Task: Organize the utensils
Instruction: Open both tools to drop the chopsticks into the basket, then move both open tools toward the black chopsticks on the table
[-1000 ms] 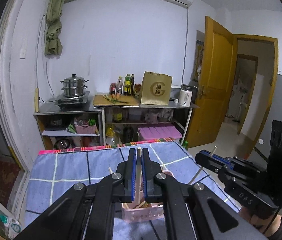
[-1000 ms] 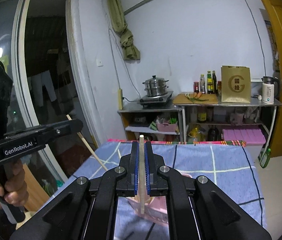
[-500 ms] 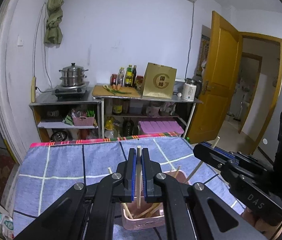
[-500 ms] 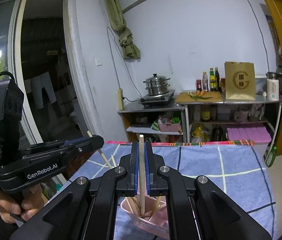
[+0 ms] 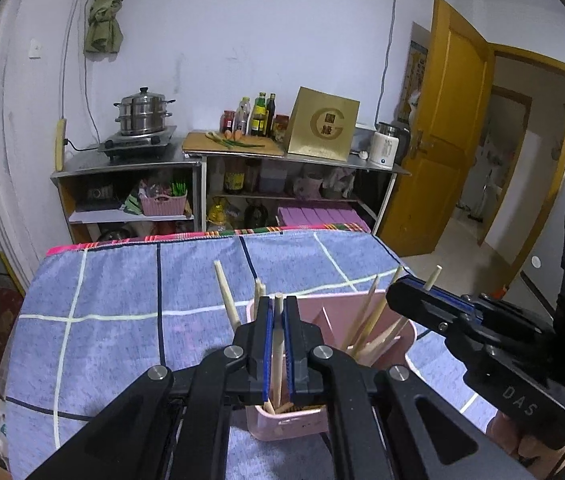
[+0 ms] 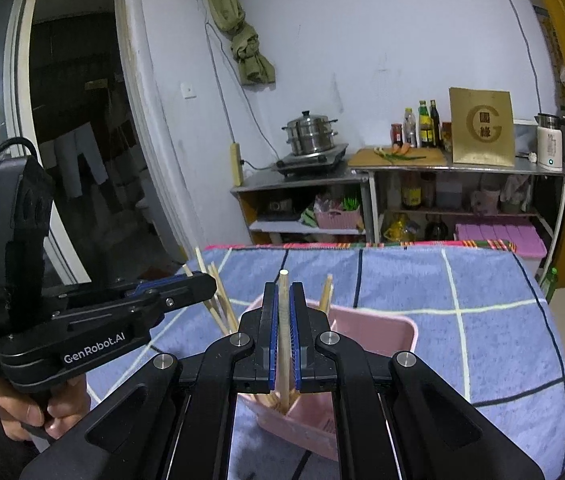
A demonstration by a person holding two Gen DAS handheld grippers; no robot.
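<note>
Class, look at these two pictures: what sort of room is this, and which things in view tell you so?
Most likely a home kitchen: a steamer pot sits on a cooktop, sauce bottles stand behind a cutting board, and an electric kettle rests on the metal shelving.

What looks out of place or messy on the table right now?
Nothing is spilled or damaged. The chopsticks already in the pink holder lean at splayed angles rather than standing straight. Each gripper holds one chopstick upright over the holder.

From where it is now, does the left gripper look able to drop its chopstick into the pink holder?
Probably yes. The left gripper, shut on its chopstick, hangs right over the pink holder, the stick's lower end already inside. Other chopsticks lean aside.
</note>
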